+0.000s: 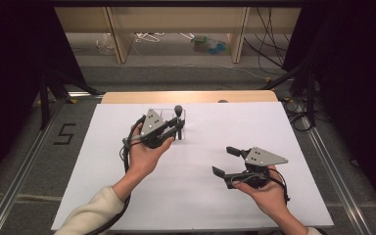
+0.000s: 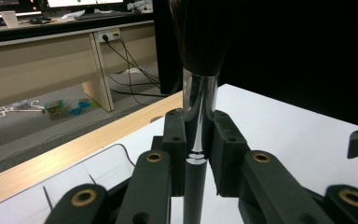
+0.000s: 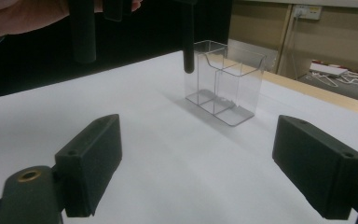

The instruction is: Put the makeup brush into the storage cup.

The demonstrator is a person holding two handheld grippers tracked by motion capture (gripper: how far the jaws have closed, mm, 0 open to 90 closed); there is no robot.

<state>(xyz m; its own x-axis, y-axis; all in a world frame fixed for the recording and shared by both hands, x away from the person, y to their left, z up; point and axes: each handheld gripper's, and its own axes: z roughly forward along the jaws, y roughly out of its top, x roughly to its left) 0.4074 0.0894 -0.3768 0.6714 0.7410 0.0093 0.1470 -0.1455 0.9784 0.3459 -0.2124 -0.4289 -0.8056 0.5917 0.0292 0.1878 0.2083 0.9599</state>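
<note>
1. A makeup brush [image 2: 196,140] is clamped upright in the left gripper [image 1: 176,128], bristles above the jaws.
2. A clear plastic holder [image 3: 226,86] is seen just beyond that gripper.
3. The right gripper [image 1: 225,161] is held wide and empty, well apart from the holder.

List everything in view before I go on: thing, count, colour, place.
makeup brush: one, dark bristles, shiny ferrule, black handle; held upright in the left tool, above the table.
clear holder: one, transparent, compartmented; far middle of the table.
table: one, white top, wooden far edge.
left tool: one, black, shut on the brush, beside the holder.
right tool: one, black, jaws apart with nothing between them, right of centre.
</note>
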